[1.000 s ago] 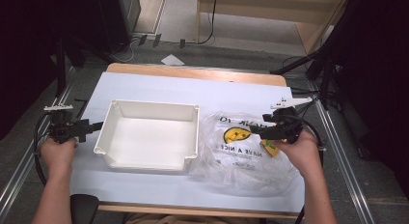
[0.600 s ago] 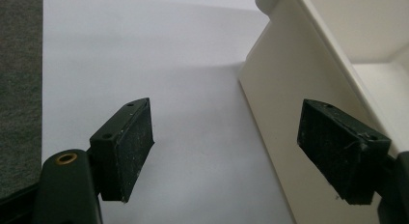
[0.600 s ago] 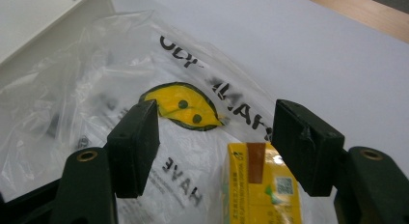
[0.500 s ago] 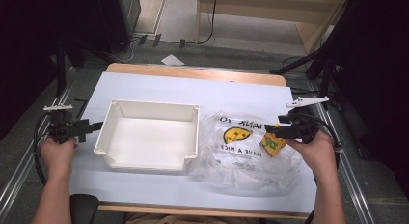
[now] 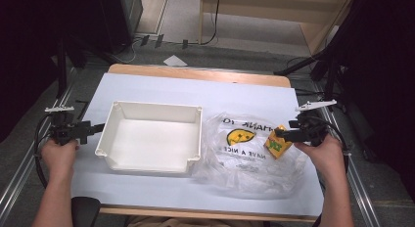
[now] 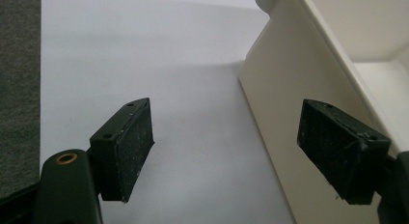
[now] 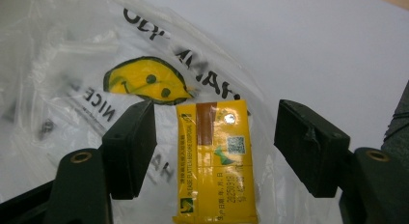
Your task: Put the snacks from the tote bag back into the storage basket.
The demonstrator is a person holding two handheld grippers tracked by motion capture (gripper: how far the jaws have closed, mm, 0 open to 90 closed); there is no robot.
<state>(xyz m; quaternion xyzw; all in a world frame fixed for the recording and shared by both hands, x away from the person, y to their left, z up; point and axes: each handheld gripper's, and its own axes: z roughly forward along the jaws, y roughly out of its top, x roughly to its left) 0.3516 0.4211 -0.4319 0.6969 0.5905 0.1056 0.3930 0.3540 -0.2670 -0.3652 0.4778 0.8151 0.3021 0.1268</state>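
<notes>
A yellow packet (image 5: 277, 143) with printed labels lies at the right edge of a clear plastic bag (image 5: 244, 153) that bears a yellow smiley. I cannot tell whether the packet is on the film or under it. My right gripper (image 5: 282, 135) is open just right of it. In the right gripper view the packet (image 7: 217, 156) sits between the two spread jaws of the right gripper (image 7: 214, 122), untouched, with the bag (image 7: 72, 64) to its left. My left gripper (image 5: 95, 128) is open at the left wall of a white tray (image 5: 112, 134). In the left gripper view the left gripper (image 6: 226, 132) holds nothing, one jaw beside the tray wall (image 6: 289, 74).
The tray is empty and stands left of centre on a pale table cover (image 5: 195, 92). The wooden table edge (image 5: 195, 73) runs along the far side. Metal rails (image 5: 359, 178) flank the table. Cables trail from both grippers.
My right gripper has drawn back to the right, off the bag's middle, so more of the yellow packet shows. The left gripper and the tray have stayed put.
</notes>
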